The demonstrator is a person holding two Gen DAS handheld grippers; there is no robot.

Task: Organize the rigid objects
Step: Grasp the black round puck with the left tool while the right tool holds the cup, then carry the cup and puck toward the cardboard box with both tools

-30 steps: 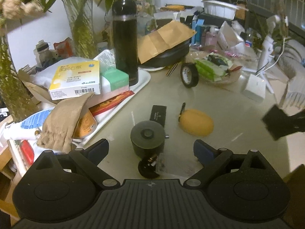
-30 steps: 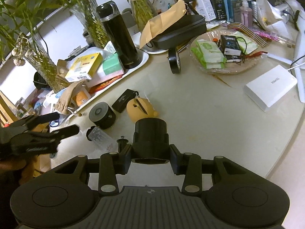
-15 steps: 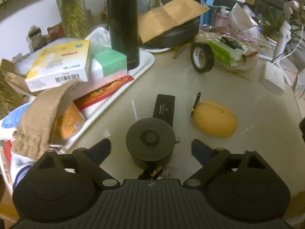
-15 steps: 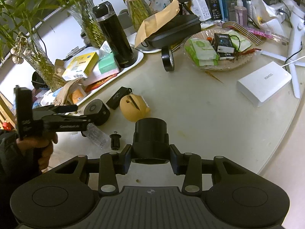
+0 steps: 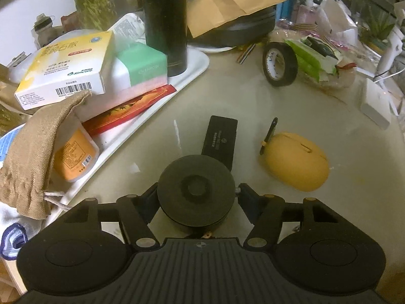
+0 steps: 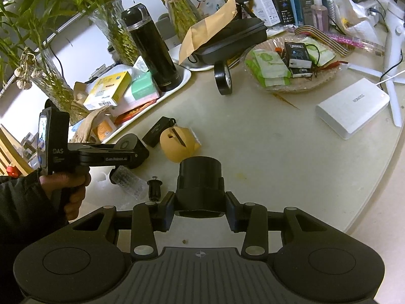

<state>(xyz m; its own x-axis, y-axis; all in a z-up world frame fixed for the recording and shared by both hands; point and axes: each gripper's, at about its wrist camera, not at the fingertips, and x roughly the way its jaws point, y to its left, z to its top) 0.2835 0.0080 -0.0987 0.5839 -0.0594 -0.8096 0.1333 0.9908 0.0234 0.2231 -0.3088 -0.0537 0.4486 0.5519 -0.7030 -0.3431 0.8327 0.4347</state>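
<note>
**Both grippers clamped on black cylinders over cluttered table**

Far left: white tray [image 5: 197, 62] w/ a yellow-white box [image 5: 63, 68], green-white pack [image 5: 141, 68], tan cloth pouch [image 5: 33, 157] draped over an orange-label bottle [image 5: 74, 158], and a tall black flask [image 5: 164, 25] upright at the tray's back corner.

Left gripper [image 5: 198, 197]: fingers closed against both sides of a squat black round puck [image 5: 195, 192] that sits on the table [image 5: 253, 106] (top face has a recessed centre ring). Just behind the puck, touching or nearly so, lies a flat black rectangular case [image 5: 220, 139].

Next right: yellow egg-shaped object [image 5: 296, 160] w/ a black strap, near the case but apart from it. Behind it a black tape roll [image 5: 279, 64] stands on edge.

Right gripper [image 6: 200, 209]: fingers tight on a black cylinder [image 6: 200, 179], held near the table edge. Beside it to the left, a small black plug [image 6: 155, 190] and a clear ribbed piece [image 6: 129, 181] on the table.

Far right: white power brick [image 6: 353, 107].
</note>
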